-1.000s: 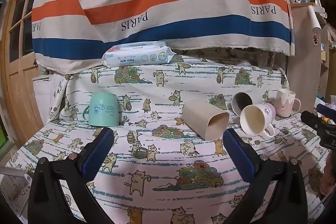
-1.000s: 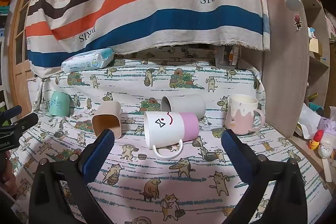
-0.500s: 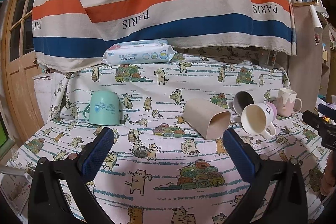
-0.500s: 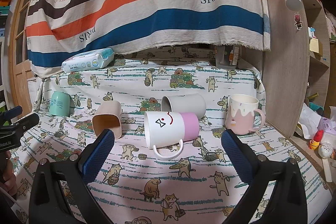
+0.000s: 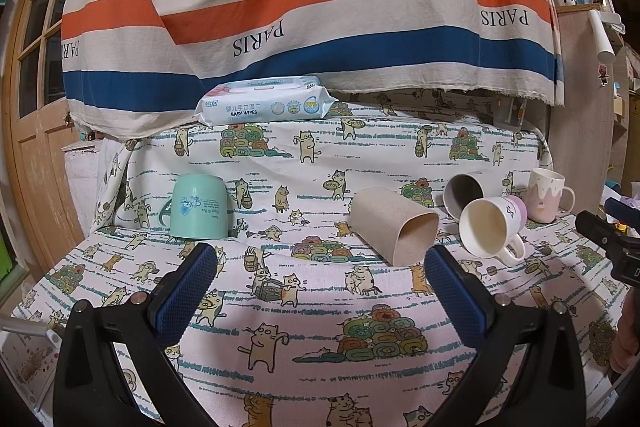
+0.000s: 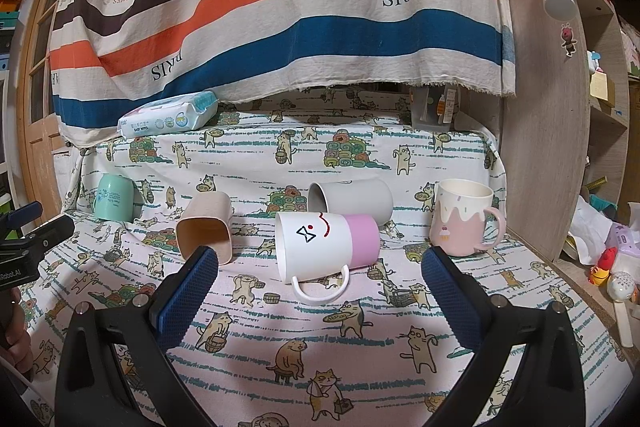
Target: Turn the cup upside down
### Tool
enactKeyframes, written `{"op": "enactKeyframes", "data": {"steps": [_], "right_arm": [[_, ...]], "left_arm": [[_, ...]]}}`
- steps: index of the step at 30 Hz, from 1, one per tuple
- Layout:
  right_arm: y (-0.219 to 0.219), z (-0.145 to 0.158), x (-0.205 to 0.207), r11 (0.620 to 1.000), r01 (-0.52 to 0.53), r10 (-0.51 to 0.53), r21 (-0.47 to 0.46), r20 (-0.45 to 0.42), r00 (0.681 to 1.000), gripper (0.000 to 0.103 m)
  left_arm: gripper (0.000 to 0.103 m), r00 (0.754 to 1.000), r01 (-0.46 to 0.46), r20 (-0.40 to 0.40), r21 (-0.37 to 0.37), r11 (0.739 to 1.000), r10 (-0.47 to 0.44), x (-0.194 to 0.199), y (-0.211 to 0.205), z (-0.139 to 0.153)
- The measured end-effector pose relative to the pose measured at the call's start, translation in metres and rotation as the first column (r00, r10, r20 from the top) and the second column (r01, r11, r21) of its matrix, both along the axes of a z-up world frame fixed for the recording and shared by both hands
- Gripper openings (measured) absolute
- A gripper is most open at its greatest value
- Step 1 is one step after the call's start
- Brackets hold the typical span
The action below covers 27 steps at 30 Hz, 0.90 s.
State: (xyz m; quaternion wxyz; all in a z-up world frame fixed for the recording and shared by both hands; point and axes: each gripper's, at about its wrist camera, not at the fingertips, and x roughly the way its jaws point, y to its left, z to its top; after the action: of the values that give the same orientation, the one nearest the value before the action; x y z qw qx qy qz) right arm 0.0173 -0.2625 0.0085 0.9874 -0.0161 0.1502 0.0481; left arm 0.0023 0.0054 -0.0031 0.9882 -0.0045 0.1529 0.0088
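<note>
Both the left tongs [image 5: 318, 265] and right tongs [image 6: 320, 267] are held spread wide, nothing gripped, above the cat-print table [image 6: 360, 347]. A white-and-pink mug [image 6: 326, 245] is laid on its side between the right tongs' fingers, handle toward the camera. A beige cup [image 6: 206, 227] and grey cup [image 6: 352, 201] are laid on their sides nearby; a green cup [image 5: 198, 207] is set upside down, a pink mug [image 6: 464, 221] upright.

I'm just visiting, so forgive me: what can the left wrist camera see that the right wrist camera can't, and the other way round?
Only the left view looks into the white-and-pink mug, showing its cream inside, and reads the wipes pack label head-on.

Only the right view shows that mug's drawn face, plus the toys by the shelf.

Both show the mint cup upside down, the beige cup and grey cup on their sides, the pink drip mug upright, and open, empty tongs: left, right.
</note>
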Motion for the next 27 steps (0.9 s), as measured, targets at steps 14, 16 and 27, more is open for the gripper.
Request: {"op": "enactKeyframes", "data": {"steps": [14,16,27], "right_arm": [[-0.0003,-0.0006,0.0014,1.0,0.0,0.0,0.001,-0.002,1.0,0.103],[-0.0003,-0.0007,0.0017,1.0,0.0,0.0,0.001,-0.001,1.0,0.103],[-0.001,-0.0008,0.0023,1.0,0.0,0.0,0.003,-0.004,1.0,0.103]], "left_arm": [[0.103,1.0,0.0,-0.001,0.0,1.0,0.0,-0.0001,-0.0004,0.0],[0.103,1.0,0.0,-0.002,0.0,1.0,0.0,0.0001,-0.0003,0.0002],[0.103,1.0,-0.002,-0.012,-0.003,1.0,0.002,0.001,-0.0004,-0.0005]]}}
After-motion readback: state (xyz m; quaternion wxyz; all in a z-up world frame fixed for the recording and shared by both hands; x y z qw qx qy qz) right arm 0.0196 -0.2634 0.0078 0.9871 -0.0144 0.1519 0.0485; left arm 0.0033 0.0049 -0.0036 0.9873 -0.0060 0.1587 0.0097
